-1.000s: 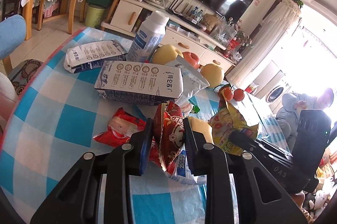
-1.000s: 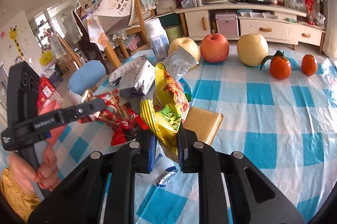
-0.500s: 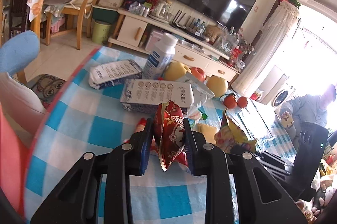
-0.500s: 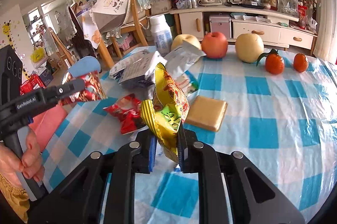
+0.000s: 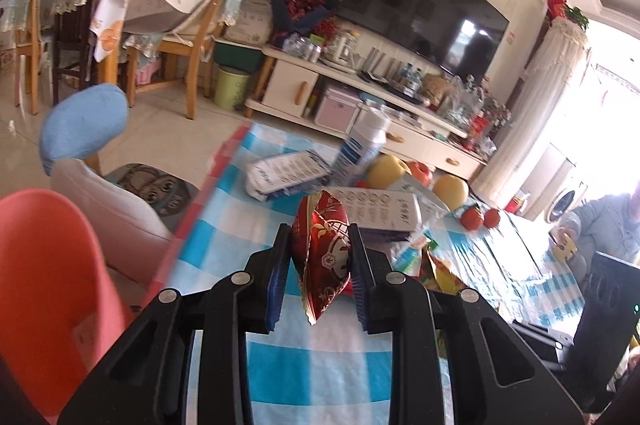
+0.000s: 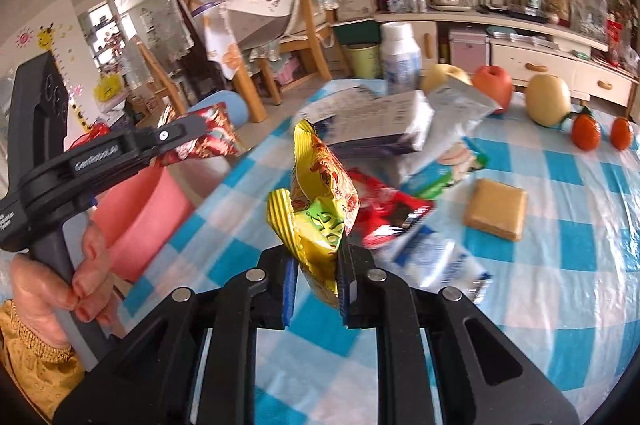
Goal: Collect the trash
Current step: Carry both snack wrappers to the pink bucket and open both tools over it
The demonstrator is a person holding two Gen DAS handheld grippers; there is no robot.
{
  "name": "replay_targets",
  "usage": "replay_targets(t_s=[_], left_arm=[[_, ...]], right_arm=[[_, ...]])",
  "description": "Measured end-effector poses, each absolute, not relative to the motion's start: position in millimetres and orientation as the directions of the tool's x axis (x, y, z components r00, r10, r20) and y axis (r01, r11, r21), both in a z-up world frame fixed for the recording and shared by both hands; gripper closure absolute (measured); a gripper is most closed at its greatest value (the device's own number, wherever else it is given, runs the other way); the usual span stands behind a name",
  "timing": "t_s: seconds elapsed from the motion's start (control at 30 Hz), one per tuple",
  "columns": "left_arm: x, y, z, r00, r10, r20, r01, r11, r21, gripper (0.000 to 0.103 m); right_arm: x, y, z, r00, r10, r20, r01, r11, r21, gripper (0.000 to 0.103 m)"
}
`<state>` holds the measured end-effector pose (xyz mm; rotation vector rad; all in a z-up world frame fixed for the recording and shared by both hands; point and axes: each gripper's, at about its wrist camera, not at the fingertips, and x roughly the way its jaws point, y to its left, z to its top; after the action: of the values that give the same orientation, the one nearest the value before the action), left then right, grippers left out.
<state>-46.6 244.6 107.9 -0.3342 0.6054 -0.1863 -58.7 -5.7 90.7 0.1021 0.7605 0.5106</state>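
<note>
A: What does the left gripper (image 5: 318, 257) have?

B: Its fingers (image 5: 276, 277) are pinching a red wrapper (image 5: 322, 253), which hangs clear of the desk (image 5: 224, 225). A second ago that wrapper was low among the litter; now the gripper has drawn back toward the desk's red edge, and an orange chair (image 5: 44, 277) fills the lower left of its view.

A: And the right one?

B: The right gripper (image 6: 316, 281) has its fingers (image 6: 290, 289) clamped on a yellow bag (image 6: 318, 201), also off the desk. It has pulled back the same way, so the tan square (image 6: 496, 203) that lay just beside the bag before now sits well apart, to the right.

A: Can each see the other?

B: From the right wrist, the left gripper (image 6: 188, 137) is at the left, held by a hand (image 6: 60, 285), the red wrapper (image 6: 204, 137) at its tip over the chair (image 6: 136, 209).

A: What is left on the desk?

B: A second red wrapper (image 6: 384, 209), a green-and-white packet (image 6: 444, 173), a flattened carton (image 6: 372, 129), a white bottle (image 6: 400, 59), apples (image 6: 492, 85) and two oranges (image 6: 586, 133). A blue-and-white packet (image 6: 440, 261) lies nearest the fingers, I think, though it is blurred.
</note>
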Motion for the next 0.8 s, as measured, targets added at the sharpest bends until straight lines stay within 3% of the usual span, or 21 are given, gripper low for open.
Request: replay_targets(t_s=[0.47,0.8], left_arm=[[-75.9,360.4,122.6,0.865,-0.024,-0.501,-0.205,0.894,-0.397,0.073],[-97.6,455.2,106.0,0.826,0.127,-0.550,-0.434,0.766,-0.475,0.073]], right_arm=[[-68.8,97.5,105.3,0.510,0.592,-0.624,-0.534,0.787,0.309,0.085],[-64.2,193.3,111.7,0.382,0.693,-0.612,-0.641,0.675,0.365,0.085]])
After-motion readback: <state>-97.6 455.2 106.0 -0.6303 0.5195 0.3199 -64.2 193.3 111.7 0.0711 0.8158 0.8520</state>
